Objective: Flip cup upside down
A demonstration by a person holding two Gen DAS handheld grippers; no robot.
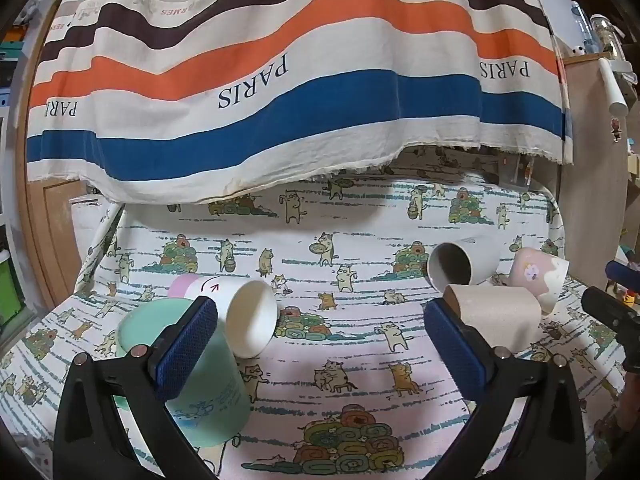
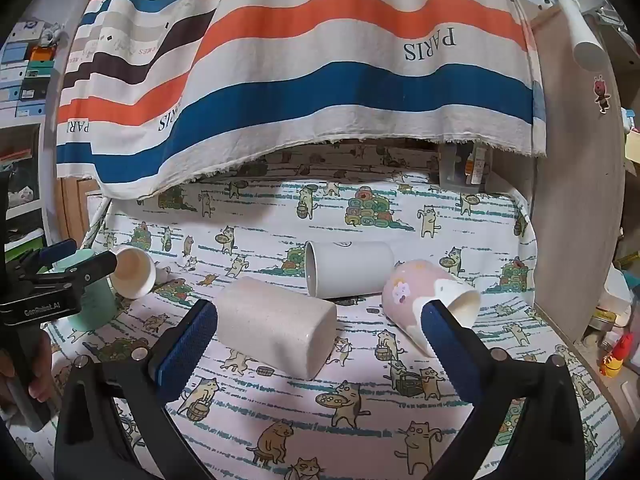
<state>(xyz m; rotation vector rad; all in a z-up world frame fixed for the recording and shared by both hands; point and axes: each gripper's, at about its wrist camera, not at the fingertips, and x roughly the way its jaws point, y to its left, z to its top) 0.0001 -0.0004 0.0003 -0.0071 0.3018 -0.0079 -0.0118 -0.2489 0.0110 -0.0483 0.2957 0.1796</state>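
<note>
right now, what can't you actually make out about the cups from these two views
- Mint cup: left wrist view, the left gripper finger covers part of its side; whether it touches is unclear.
- Pink-based white cup: its base is hidden behind the mint cup.
- Flowered pink cup: right wrist view, the right gripper finger covers its lower side.
- Speckled beige cup: mouth faces away; inside unseen.
- Print on the mint cup: too blurred to read.
</note>
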